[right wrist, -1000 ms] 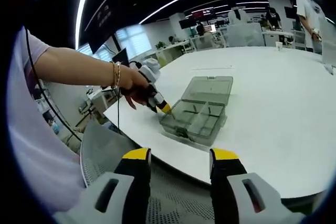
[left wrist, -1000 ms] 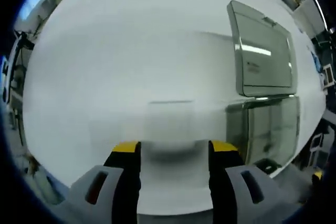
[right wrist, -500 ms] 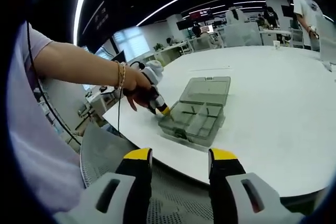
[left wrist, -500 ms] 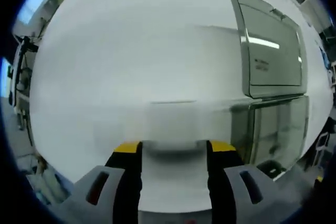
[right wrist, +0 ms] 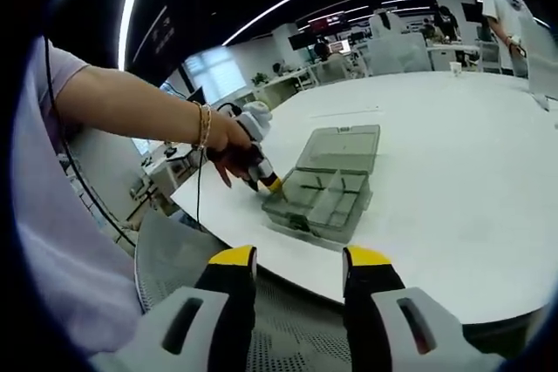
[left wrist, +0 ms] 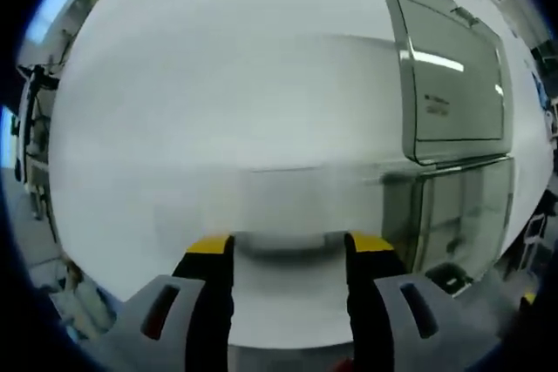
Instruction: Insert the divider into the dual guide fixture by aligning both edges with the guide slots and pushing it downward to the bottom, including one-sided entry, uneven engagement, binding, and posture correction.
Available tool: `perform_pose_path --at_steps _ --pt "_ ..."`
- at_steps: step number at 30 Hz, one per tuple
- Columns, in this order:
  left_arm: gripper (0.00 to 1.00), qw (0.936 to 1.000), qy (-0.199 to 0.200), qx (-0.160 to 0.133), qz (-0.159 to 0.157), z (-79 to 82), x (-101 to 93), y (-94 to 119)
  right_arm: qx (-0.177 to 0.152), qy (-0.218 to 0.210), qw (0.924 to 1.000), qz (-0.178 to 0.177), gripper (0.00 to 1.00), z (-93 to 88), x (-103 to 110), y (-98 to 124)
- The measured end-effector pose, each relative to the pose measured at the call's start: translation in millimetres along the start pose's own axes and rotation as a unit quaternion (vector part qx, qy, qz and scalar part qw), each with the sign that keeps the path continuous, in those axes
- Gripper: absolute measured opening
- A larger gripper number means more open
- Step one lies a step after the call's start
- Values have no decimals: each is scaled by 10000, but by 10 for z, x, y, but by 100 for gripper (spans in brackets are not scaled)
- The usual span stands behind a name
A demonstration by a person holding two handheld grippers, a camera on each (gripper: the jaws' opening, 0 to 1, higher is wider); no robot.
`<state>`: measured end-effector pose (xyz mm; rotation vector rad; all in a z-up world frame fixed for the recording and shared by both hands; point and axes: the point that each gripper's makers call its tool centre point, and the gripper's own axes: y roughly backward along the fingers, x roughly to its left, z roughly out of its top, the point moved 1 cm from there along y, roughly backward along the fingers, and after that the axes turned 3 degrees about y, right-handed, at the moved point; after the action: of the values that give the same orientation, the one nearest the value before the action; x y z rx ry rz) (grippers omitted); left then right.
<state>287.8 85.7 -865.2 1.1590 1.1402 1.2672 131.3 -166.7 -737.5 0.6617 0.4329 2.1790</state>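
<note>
Currently, a translucent grey case (right wrist: 324, 187) is seen at the centre of the right gripper view, lying on a white table (right wrist: 453, 163) with its lid (right wrist: 342, 147) folded back flat. Its tray (right wrist: 316, 205) is already split by several partitions, and whether any of these is the task's divider cannot be told at this size.

The left gripper (right wrist: 272, 184) is seen in the right gripper view just left of centre, carried in a hand (right wrist: 228, 145), with its yellow tips at the near left corner of the tray. Contact cannot be confirmed. In the left gripper view the same gripper (left wrist: 289, 246) rises from the bottom of the frame with its jaws set wide and nothing clearly gripped. A blurred pale patch lies just above the tips; what it is cannot be told. The open lid (left wrist: 452, 71) occupies the upper right of that frame and the tray (left wrist: 453, 215) the lower right.

The right gripper (right wrist: 296, 259) is at the bottom of its own view, jaws wide and empty, well apart from the case and past the table edge.

The task is judged to be at an early stage: no divider is identified in either gripper, and alignment with the slots and the downward push are taken as not yet done.
</note>
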Motion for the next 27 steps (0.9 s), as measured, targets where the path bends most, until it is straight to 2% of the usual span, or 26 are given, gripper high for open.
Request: perform_pose_path --at_steps 17,22,27 --pt "47 9998 120 -139 -1 12 19 5 3 -5 10000 2 34 -3 6 10" --pt "34 9998 115 -187 -4 30 30 17 4 -2 10000 -4 34 -3 5 8" --pt "31 9998 117 -181 8 27 30 17 17 0 10000 -3 34 -5 5 6"
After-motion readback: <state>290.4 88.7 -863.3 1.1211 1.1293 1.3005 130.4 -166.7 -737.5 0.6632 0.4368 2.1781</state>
